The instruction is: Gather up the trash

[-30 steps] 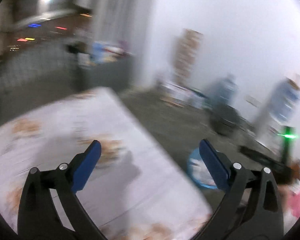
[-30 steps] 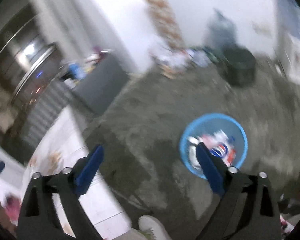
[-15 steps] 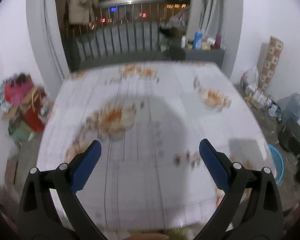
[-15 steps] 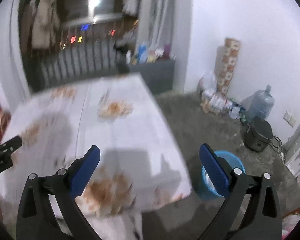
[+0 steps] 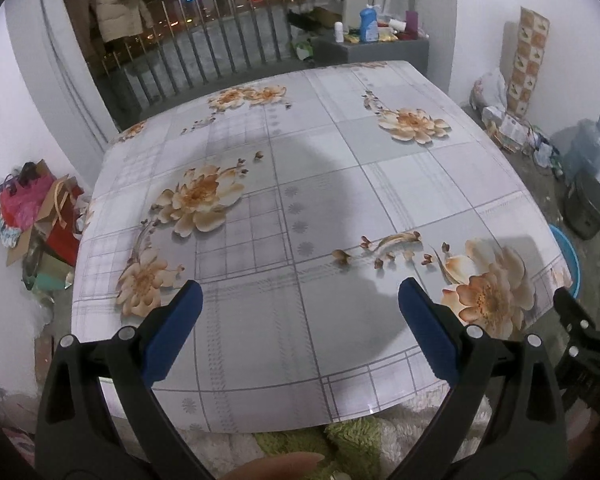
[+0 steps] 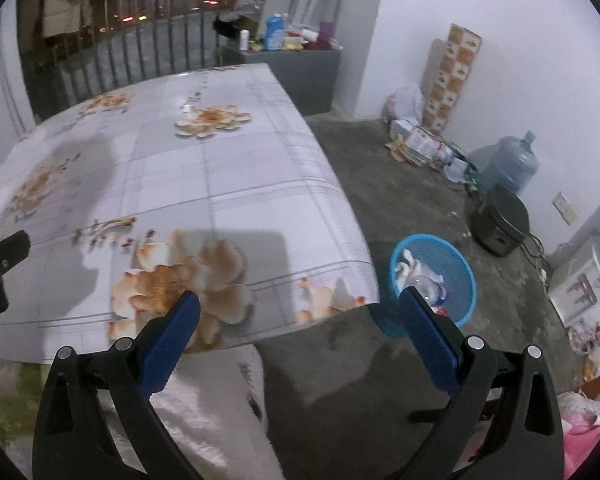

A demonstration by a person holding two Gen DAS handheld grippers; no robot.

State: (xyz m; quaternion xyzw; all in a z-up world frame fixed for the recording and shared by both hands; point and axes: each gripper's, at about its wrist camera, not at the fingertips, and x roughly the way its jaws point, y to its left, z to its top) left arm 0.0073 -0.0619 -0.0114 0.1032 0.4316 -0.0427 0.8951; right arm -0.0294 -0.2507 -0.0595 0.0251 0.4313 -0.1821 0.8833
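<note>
Table (image 5: 300,208) with floral cloth shows no trash on top. Blue basket (image 6: 456,268) with bottle and wrappers sits on floor at 1 o'clock of right gripper (image 6: 300,316), nearer than left gripper (image 5: 300,304). Both splayed wide, empty.

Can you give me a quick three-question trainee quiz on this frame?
1. True or false: the left tool is shut on a piece of trash.
2. Where does the blue basket stand? A) on the table B) on the floor by the table's corner C) on the grey cabinet
3. Fill in: among the trash in the basket lies a clear plastic ____.

Key: 1 false, both it and the right tool are open and hold nothing. 2 B, beside the table. 3 bottle.
</note>
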